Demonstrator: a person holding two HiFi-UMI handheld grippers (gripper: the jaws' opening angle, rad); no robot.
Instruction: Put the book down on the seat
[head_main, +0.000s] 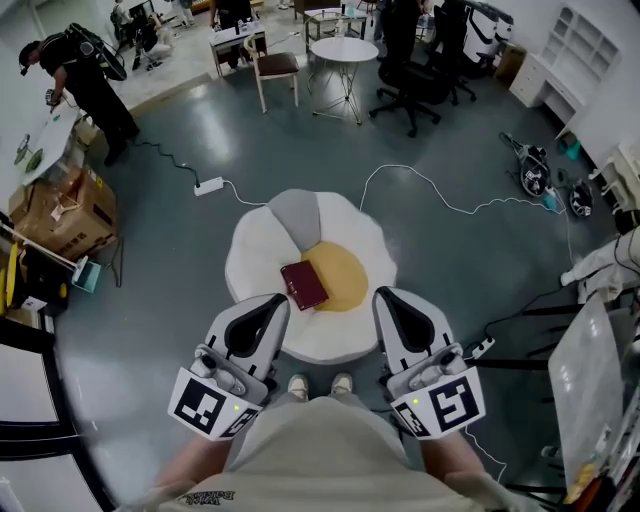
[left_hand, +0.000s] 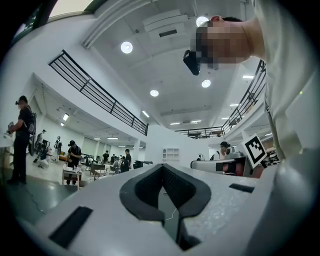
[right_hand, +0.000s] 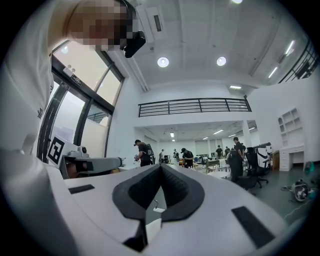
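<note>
While the book (head_main: 304, 284) lies flat on the seat (head_main: 252, 262), both grippers are held clear of it. Left gripper (head_main: 279, 298) and right gripper (head_main: 381, 293) are clenched, jaws empty

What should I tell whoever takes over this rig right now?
Left gripper: shut, empty, held up near the body.
Right gripper: shut, empty, held up likewise.
The dark red book lies flat on the white flower-shaped seat, at the edge of its yellow centre, touched by neither gripper.
Done: book set down and let go.
Left: nothing of the task that shows.
</note>
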